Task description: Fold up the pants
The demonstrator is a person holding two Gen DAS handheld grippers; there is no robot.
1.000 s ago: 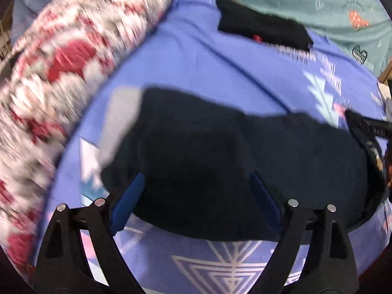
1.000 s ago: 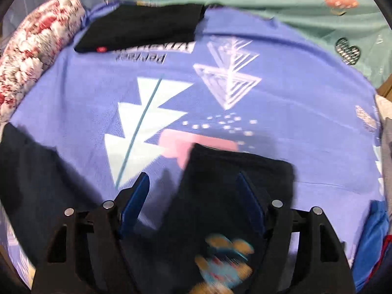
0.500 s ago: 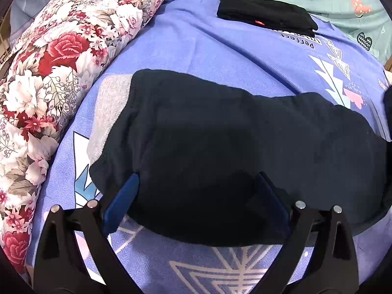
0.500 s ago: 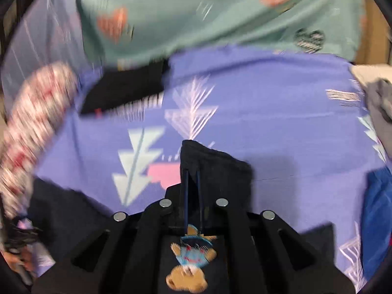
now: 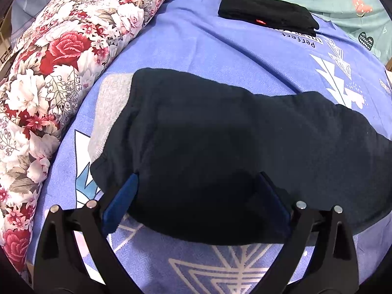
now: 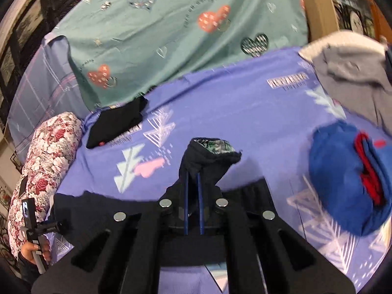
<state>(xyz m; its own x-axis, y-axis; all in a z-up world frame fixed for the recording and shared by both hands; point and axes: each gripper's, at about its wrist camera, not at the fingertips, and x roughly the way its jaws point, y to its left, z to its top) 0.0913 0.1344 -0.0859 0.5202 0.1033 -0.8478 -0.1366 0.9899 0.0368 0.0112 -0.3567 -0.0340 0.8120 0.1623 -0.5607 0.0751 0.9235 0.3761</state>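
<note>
Dark navy pants lie across the purple bed sheet, with a grey band at their left end. My left gripper is open, its blue pads on either side of the pants' near edge, resting on the cloth. My right gripper is shut on a bunched end of the pants and holds it lifted above the sheet, so the patterned lining shows. The rest of the pants trails to the left below it.
A floral bolster lines the left side. A folded black garment lies at the far end. A blue and red bundle and a grey garment sit at the right. A teal sheet lies behind.
My right gripper closed on the pants' end and lifted it up off the sheet. My left gripper stayed open at the pants' near edge.
</note>
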